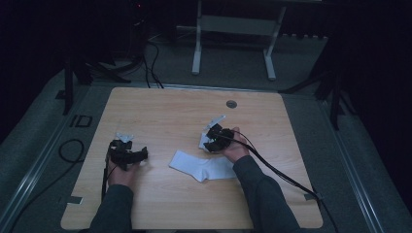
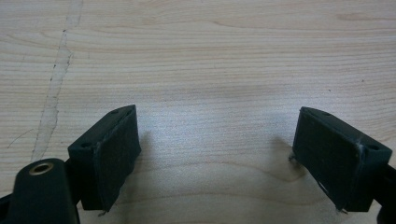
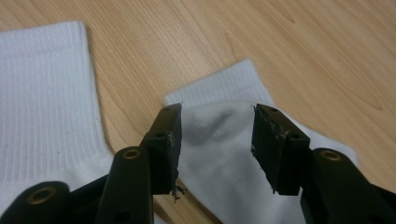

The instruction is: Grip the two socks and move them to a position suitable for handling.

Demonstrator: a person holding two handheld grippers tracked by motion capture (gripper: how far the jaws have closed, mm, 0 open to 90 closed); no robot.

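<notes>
— Asking which step is in hand here.

— Looking like positioning for a pinch on the white ribbed cotton sock [image 1: 201, 167], lying flat and bent on the light wooden table [image 1: 194, 107], near the middle, towards the person's side. Right gripper [image 3: 216, 142] hanging just over one end of it, jaws standing well apart, pads pressing on nothing, soft fabric showing between them with a ribbed hem just beyond the tips.

— And the other one?

— Left gripper [image 2: 217, 154] waiting well apart from the sock, on the left side of the table, likewise released, pointing down at bare wood, holding nothing.

— Wondering about the second ribbed white strip [image 3: 46, 93] at the left of the right gripper view.

— Lying just beside the end under the jaws, with a strip of wood between them; not telling from here whether belonging to the same sock or to another.

— Asking what the next move is calling for.

— Probably sinking the right gripper until both pads are straddling the cloth, then closing on a small ridge of it. Needing care: thin fabric lying flat, so risking scraping wood or catching a single layer. Possibly bringing the left gripper across to pin or lift the far end.
</notes>
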